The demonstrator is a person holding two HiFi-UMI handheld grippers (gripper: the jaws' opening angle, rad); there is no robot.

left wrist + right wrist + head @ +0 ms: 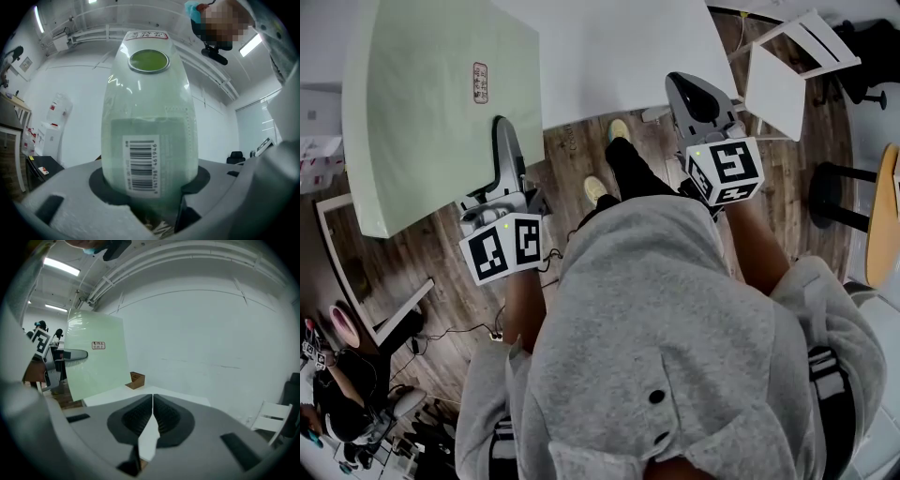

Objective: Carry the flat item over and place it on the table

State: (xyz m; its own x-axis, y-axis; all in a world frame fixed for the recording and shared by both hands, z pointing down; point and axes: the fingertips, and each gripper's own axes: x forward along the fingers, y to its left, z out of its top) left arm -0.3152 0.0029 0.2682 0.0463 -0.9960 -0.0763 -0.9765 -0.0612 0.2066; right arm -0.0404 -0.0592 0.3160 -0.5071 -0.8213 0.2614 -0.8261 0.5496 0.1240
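Table [628, 56], green board [431, 103] in left gripper [504, 139]

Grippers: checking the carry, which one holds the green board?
The left gripper, clamped on the pale green board; the right gripper is shut and empty.

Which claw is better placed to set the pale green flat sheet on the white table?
Left. The left claw clamps the pale green flat sheet near the white table; the right claw is shut, empty.
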